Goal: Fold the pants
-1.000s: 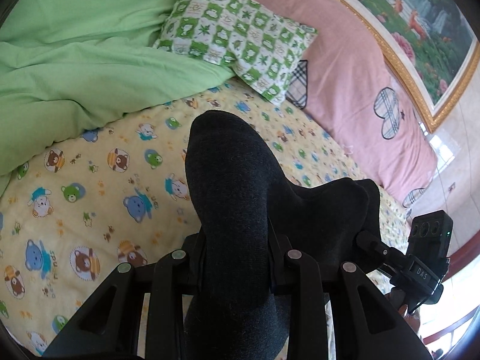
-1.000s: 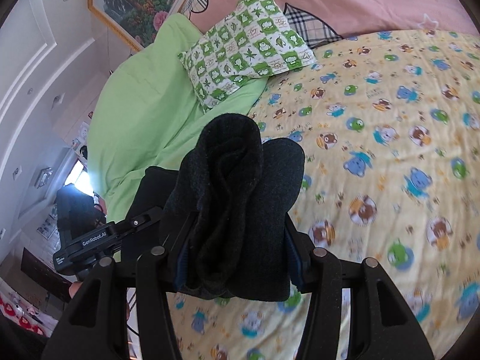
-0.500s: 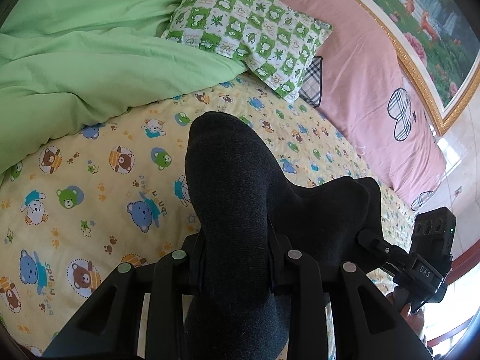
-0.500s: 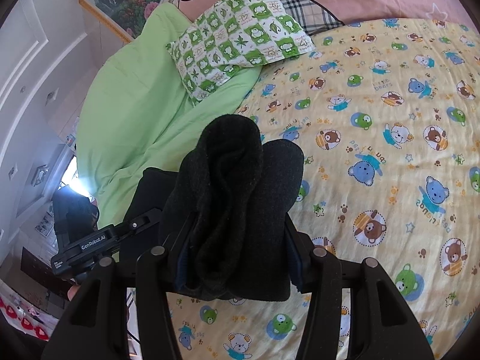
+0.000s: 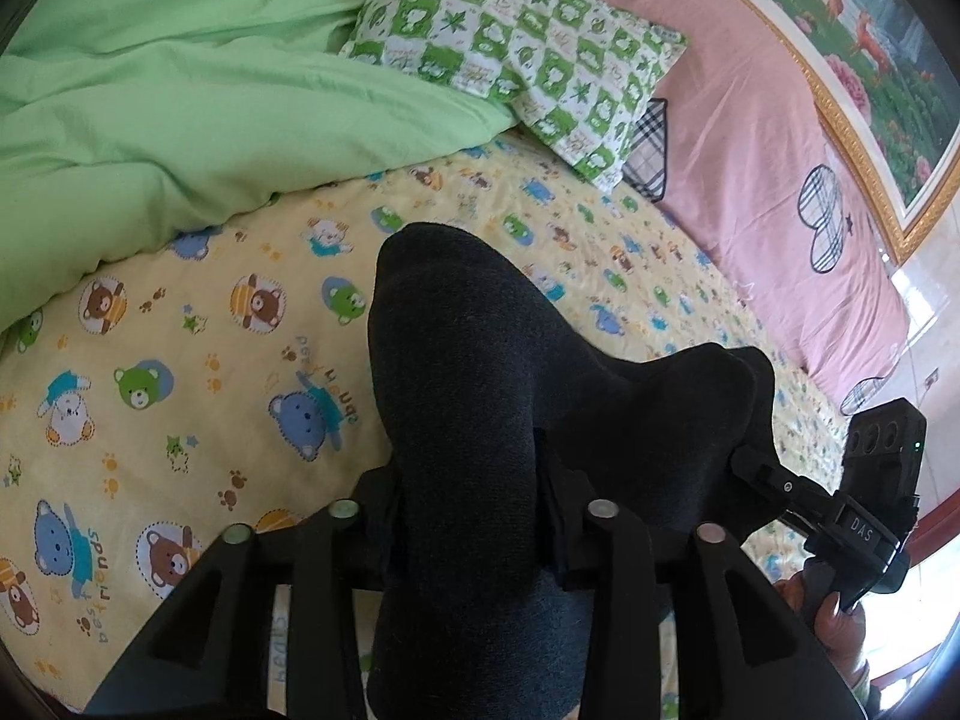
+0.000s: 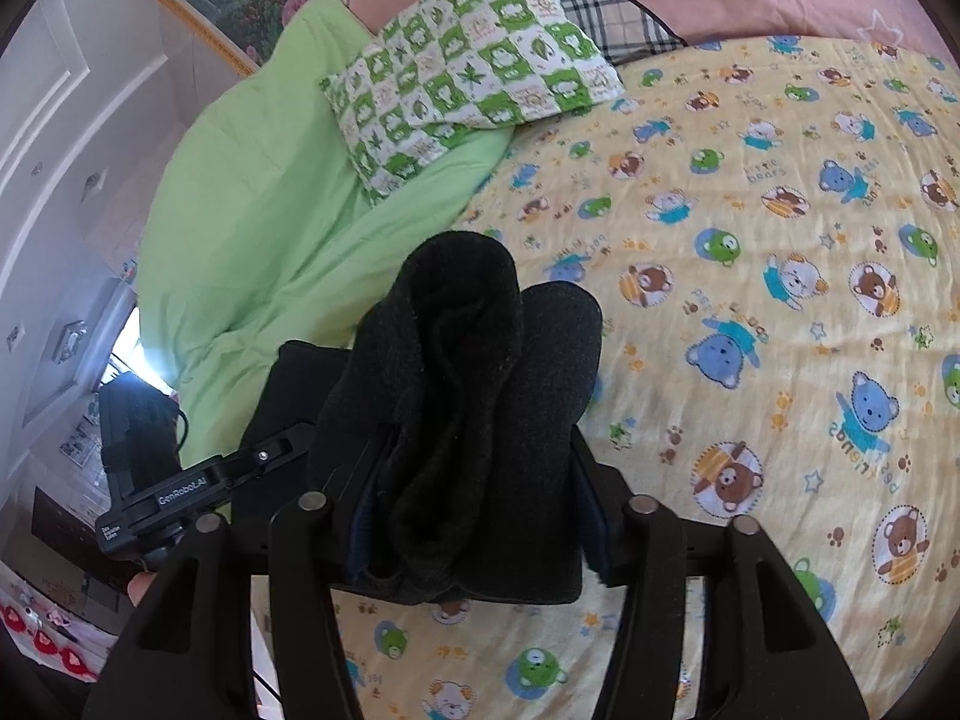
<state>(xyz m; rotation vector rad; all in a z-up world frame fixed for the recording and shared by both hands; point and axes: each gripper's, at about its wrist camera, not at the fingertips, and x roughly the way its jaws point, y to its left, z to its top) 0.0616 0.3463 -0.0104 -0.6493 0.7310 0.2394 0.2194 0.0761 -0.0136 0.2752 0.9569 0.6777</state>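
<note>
Left gripper (image 5: 468,516): we see its fingers closed on a thick bunch of the dark pants (image 5: 462,396); the cloth fills the gap between the jaws and bulges out above and below them.

Right gripper (image 6: 474,516): its fingers clamp another gathered bunch of the same pants, rolled into folds that stand up past the fingertips. We also see this gripper at the lower right edge of the left wrist view, with a hand (image 5: 834,618) on its handle.

Pants: dark grey knit, held up off the bed between the two grippers; in the left wrist view the cloth runs from the left jaws across to the right gripper. We cannot tell which part of the garment each gripper holds, nor whether any of it touches the sheet.

Bed sheet (image 6: 780,276): yellow with cartoon bears, it lies below both grippers and spreads toward the head of the bed.

Green blanket (image 5: 180,102): crumpled along the left side of the bed, its edge lying over the sheet.

Checked pillow (image 6: 468,66): green and white, at the head of the bed, resting partly on the blanket and touching the sheet.

Pink cover (image 5: 780,168): with plaid hearts, it runs along the head of the bed behind the pillow.

Framed picture (image 5: 882,54): gold frame, on the wall above the pink cover.
</note>
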